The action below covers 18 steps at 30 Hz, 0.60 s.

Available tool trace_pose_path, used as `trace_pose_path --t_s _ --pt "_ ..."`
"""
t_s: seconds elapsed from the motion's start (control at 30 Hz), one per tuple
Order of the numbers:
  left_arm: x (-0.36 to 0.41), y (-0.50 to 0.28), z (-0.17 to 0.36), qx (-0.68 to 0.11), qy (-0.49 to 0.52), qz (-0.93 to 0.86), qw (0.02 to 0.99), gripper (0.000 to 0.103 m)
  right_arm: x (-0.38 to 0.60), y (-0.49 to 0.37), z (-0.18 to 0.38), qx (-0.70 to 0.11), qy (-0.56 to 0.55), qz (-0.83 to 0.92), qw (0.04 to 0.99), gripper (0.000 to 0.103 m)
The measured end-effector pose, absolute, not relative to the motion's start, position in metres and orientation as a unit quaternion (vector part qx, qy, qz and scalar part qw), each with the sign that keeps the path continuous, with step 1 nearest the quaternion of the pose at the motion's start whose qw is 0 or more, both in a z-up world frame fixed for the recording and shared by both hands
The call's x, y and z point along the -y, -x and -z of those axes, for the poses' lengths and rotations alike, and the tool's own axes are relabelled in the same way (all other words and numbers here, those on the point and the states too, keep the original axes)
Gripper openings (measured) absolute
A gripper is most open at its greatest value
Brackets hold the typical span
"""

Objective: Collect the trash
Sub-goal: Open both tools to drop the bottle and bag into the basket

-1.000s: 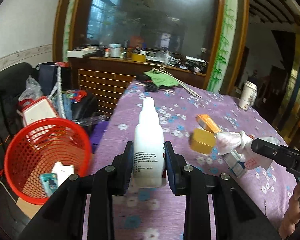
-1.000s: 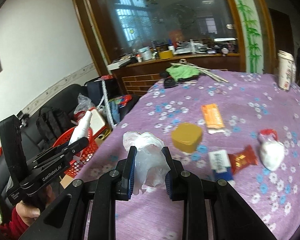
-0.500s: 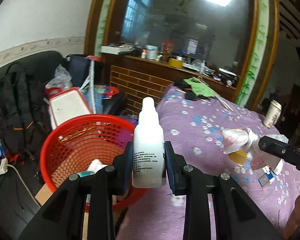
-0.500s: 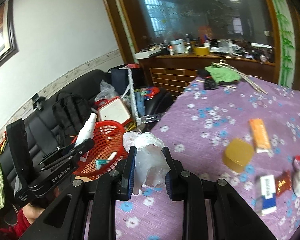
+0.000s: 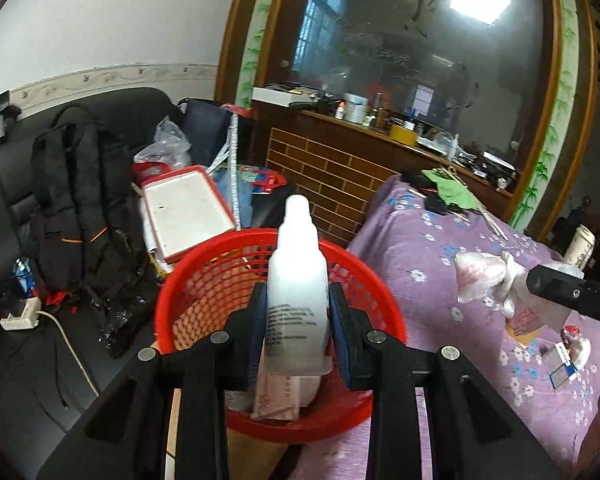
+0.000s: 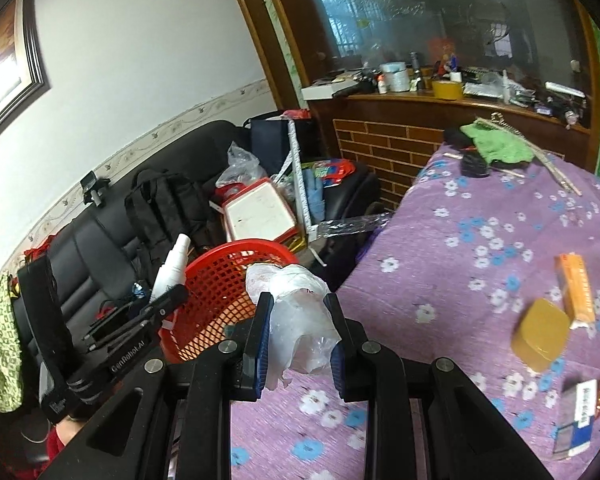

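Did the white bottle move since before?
Yes. The white bottle, held in the left gripper, has moved off the purple table leftward and now sits over the red basket.

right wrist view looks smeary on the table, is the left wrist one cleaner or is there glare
Right wrist view: yellow box and tablecloth flowers are motion-smeared. Left wrist view: white bottle is sharp, with ceiling-light glare in the glass; both bend at the edges.

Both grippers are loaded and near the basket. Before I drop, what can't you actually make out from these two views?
- Red basket contents: left wrist view, mostly hidden behind the white bottle and left gripper.
- Bottle label: print too small to read.
- Crumpled plastic bag in the right gripper: contents unclear.
- Basket's far side: right wrist view, blocked by the bag.
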<state>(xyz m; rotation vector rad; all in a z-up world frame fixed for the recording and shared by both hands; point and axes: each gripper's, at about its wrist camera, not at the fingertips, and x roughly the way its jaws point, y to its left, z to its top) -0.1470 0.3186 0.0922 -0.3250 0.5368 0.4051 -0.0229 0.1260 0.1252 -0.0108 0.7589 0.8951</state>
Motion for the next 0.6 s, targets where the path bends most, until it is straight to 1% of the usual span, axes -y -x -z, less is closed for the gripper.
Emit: trace_pose_path --t_s 0.3,0.33,0.37,0.4,0.43,0.6 --pt "-0.335 0.149 -0.086 -0.267 0.167 -0.216 0.924 0.029 -0.189 0.011 -0.11 -0.386 0.01 -0.441 0.81 0.03" --pt "-0.337 0.149 -0.086 -0.268 0.173 -0.216 0.923 0.03 -0.195 0.01 -0.108 -0.389 0.009 -0.444 0.807 0.033" --pt "-0.338 0.15 -0.085 -0.269 0.177 -0.216 0.922 0.033 -0.202 0.009 -0.105 -0.392 0.012 -0.444 0.806 0.039" --pt "-0.34 0.151 -0.085 -0.268 0.182 -0.216 0.921 0.039 -0.205 0.01 -0.104 -0.392 0.015 -0.441 0.807 0.045" --pt "-0.342 0.155 -0.086 -0.265 0.185 -0.218 0.921 0.044 -0.206 0.011 -0.104 -0.39 0.015 -0.44 0.809 0.047" --pt "-0.341 0.157 -0.088 -0.262 0.182 -0.215 0.923 0.045 -0.185 0.017 -0.111 -0.367 0.02 -0.43 0.825 0.047"
